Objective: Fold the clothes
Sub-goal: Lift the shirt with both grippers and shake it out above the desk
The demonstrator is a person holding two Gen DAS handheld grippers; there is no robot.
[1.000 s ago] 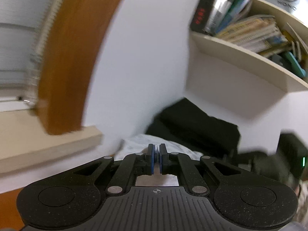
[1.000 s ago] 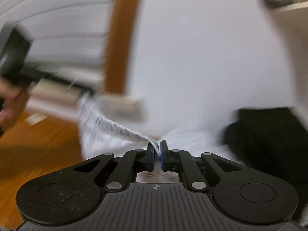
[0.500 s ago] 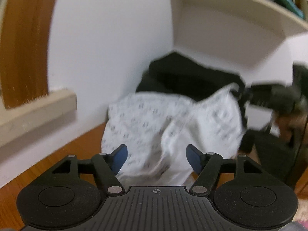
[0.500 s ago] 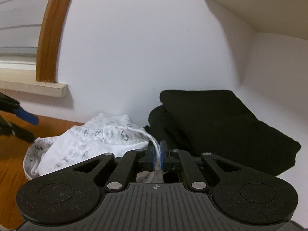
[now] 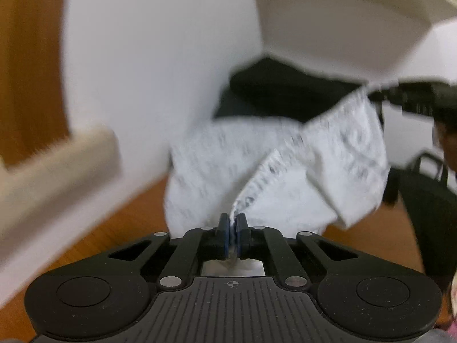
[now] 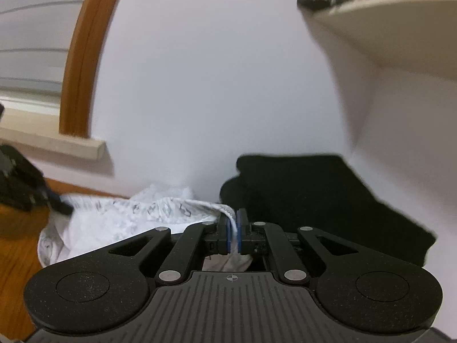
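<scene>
**Both tongs pinching the white garment**

The left tongs (image 5: 233, 230) are pressed together on an edge of the white patterned garment (image 5: 225, 157). The right tongs (image 6: 233, 235) pinch another edge of it. The garment hangs bunched between them, its lower part on the wooden counter (image 5: 120, 228), just beside a black folded pile (image 6: 308, 194) at the wall.

Risk: each grip holds only a thin hem. Pulling the tongs apart sharply could slip the fabric free; dragging could disturb the black pile.

White patterned garment (image 5: 228, 165), rumpled, edge raised, on wooden floor beside folded black clothes (image 6: 314, 188).
</scene>
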